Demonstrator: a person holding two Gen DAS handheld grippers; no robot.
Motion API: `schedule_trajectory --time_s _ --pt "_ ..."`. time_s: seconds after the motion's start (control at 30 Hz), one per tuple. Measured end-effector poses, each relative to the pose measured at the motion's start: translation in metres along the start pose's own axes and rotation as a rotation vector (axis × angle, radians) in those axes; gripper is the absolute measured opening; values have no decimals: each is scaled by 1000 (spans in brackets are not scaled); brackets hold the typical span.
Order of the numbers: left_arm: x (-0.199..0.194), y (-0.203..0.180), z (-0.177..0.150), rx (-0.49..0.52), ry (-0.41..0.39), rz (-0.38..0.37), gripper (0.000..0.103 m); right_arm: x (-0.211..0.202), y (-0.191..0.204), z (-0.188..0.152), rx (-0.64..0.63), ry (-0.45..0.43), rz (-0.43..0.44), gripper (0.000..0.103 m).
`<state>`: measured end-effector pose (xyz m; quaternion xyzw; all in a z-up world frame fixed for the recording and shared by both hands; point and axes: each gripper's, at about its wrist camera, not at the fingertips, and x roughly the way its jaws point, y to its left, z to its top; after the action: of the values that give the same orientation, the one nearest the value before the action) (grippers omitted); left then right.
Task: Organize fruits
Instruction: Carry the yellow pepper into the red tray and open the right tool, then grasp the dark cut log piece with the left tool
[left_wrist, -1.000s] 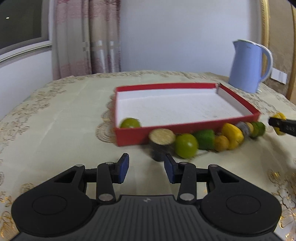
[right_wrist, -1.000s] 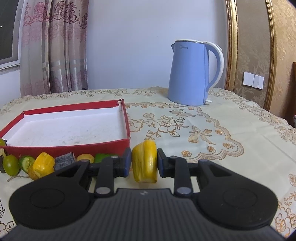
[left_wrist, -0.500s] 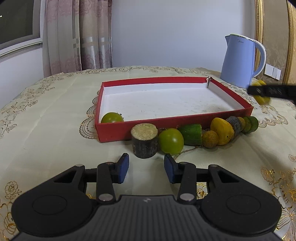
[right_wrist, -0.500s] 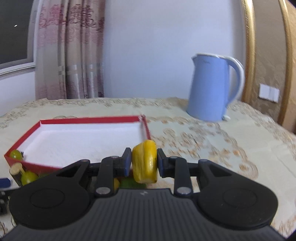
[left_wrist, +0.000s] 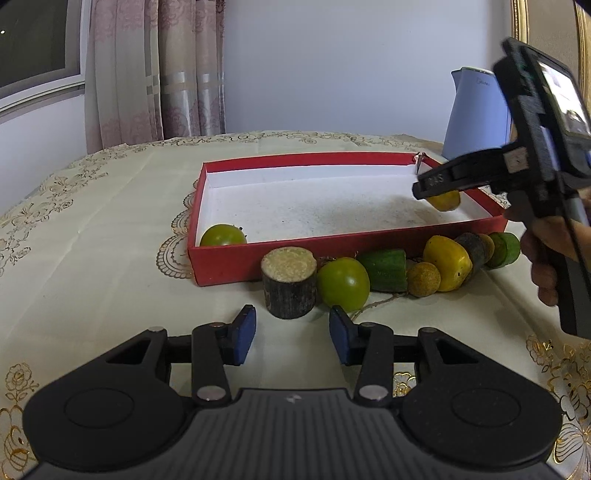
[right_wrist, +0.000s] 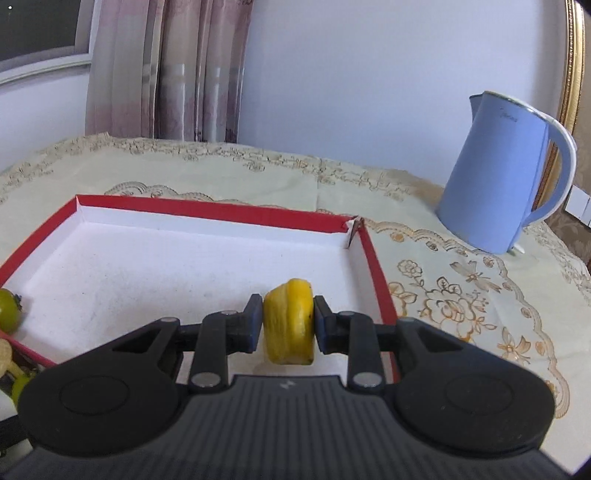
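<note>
A shallow red box (left_wrist: 229, 266) with a white floor sits on the tablecloth, with one green fruit (left_wrist: 222, 235) in its near left corner. My right gripper (right_wrist: 288, 322) is shut on a yellow fruit (right_wrist: 290, 325) and holds it above the box floor near the right wall (right_wrist: 376, 273). The left wrist view shows that gripper (left_wrist: 439, 184) with the fruit (left_wrist: 445, 200) under its fingers. My left gripper (left_wrist: 292, 328) hovers low in front of a wooden log stub (left_wrist: 290, 282). Its jaws are opening, with nothing between them.
Along the box's front wall lie a green tomato (left_wrist: 343, 282), a cucumber piece (left_wrist: 384, 269), a small brown fruit (left_wrist: 424, 278), another yellow fruit (left_wrist: 447, 262) and more pieces. A blue kettle (right_wrist: 498, 177) stands at the back right. A person's hand (left_wrist: 546, 251) grips the right tool.
My right gripper has carried the yellow fruit leftward from the tablecloth to over the box's right side. The left gripper has stayed almost in place, its jaws slightly wider.
</note>
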<state>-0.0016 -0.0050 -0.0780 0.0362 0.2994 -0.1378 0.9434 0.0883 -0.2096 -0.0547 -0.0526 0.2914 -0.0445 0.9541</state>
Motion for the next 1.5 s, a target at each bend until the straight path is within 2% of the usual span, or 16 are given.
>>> schedule_trajectory --time_s 0.33,0.37,0.43,0.47,0.5,0.73,0.77,0.83,0.97,1.0,1.03,1.4,1.5 --pt "0 -2 0 12 2 8 43 24 2 -2 30 55 3 29" --pt "0 -2 0 11 2 7 43 24 1 -3 38 48 6 32" --pt "0 -2 0 12 2 8 43 21 -1 -2 47 23 12 56" --pt "0 -2 0 11 2 7 43 18 -2 -1 54 1 13 62" --pt "0 -2 0 11 2 7 43 14 -3 -1 60 -22 7 74" --pt "0 -2 0 13 3 4 44 -25 -12 -6 76 -104 0 78" --pt "0 -2 0 11 3 1 45 -34 -13 -11 67 -116 -7 81" --pt "0 -1 0 11 3 -3 46 -51 -16 -23 56 -147 -45 92" --pt "0 -2 0 15 4 -4 49 -86 -27 -46 68 -226 -109 103" --pt "0 -2 0 13 3 -5 55 -92 -31 -51 79 -231 -115 103" --pt "0 -1 0 11 5 -6 57 -96 -35 -55 90 -230 -121 103" --pt "-10 3 -4 0 -7 6 58 -93 -83 -97 205 -111 -169 103" --pt "-12 8 -2 -21 -4 -4 58 -90 -92 -101 244 -87 -148 103"
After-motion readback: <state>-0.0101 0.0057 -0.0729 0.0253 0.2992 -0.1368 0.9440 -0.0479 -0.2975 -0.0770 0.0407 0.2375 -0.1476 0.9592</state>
